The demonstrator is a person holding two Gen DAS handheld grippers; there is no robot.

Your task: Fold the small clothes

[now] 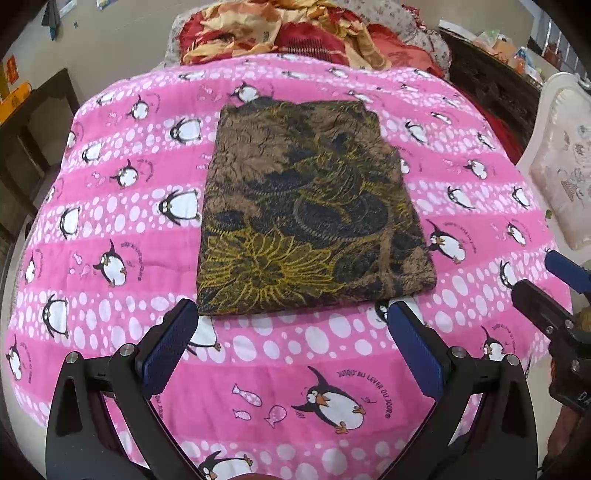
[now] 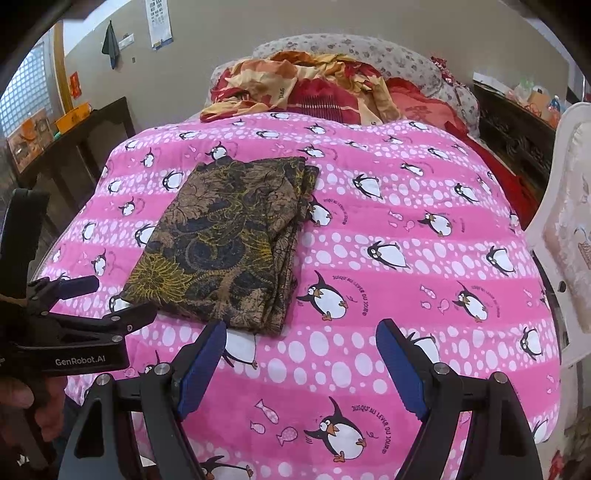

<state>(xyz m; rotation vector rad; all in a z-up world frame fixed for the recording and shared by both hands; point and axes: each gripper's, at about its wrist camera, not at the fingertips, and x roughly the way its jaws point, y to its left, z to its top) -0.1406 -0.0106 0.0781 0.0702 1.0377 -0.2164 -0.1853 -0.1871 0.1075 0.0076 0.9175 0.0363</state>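
Note:
A brown, black and yellow patterned garment lies folded into a flat rectangle on the pink penguin blanket. It also shows in the right wrist view, with stacked layers along its right edge. My left gripper is open and empty, its fingertips just short of the garment's near edge. My right gripper is open and empty, to the right of the garment's near corner. The right gripper also shows at the right edge of the left wrist view, and the left gripper at the left edge of the right wrist view.
A heap of red and yellow bedding and a floral pillow lie at the far end of the bed. A dark wooden cabinet stands left, a dark shelf and a white padded headboard right.

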